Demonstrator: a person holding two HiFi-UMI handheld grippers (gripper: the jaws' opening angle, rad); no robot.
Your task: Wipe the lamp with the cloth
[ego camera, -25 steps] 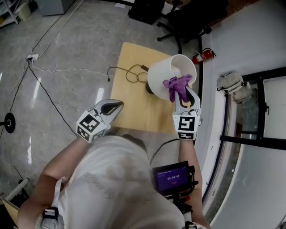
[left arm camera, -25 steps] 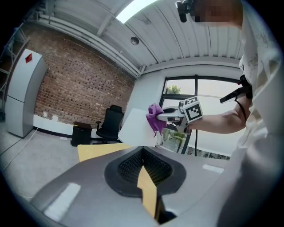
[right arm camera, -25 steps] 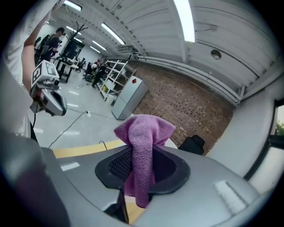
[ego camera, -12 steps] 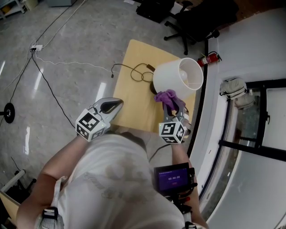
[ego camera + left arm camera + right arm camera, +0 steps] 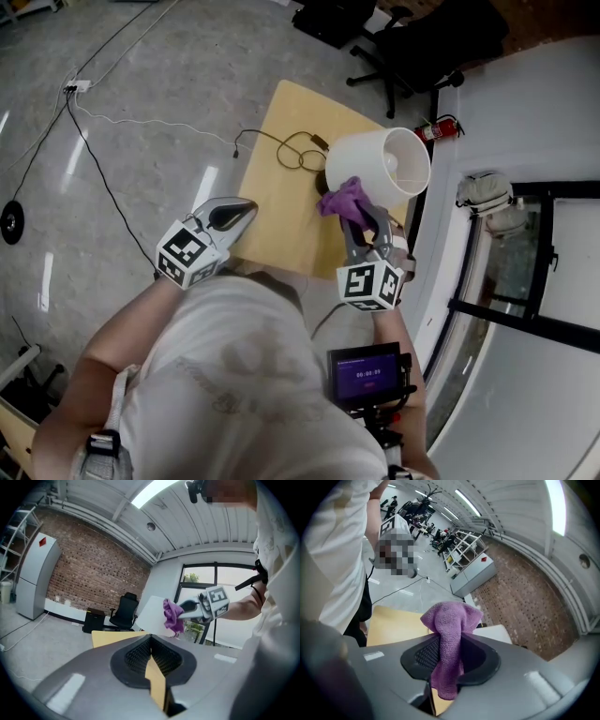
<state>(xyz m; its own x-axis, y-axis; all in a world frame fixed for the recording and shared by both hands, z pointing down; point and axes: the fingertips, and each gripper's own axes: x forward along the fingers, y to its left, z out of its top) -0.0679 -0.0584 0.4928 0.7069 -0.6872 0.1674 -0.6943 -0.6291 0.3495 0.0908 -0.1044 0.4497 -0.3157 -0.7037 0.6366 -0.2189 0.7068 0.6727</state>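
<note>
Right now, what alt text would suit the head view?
The right gripper holds a purple cloth by a white lamp on a wooden table. The left gripper, shut and empty, hovers at the table's near edge.

Small wood table (image 5: 277, 211) w/ white-shade lamp (image 5: 370, 164) at far-right corner, cord (image 5: 292, 153) coiled beside.

1. Your cloth (image 5: 343, 199) is purple.
2. Your lamp (image 5: 370, 161) has a plain white shade.
3. The counter (image 5: 281, 202) is pale yellow wood; the cable (image 5: 298, 153) on it is black.
4. Your left hand-held gripper (image 5: 246, 206) and right hand-held gripper (image 5: 356, 217) are grey, with black-and-white square markers.
5. The floor (image 5: 141, 178) is glossy grey, the fire extinguisher (image 5: 441, 127) red, the chair (image 5: 412, 47) black.
</note>
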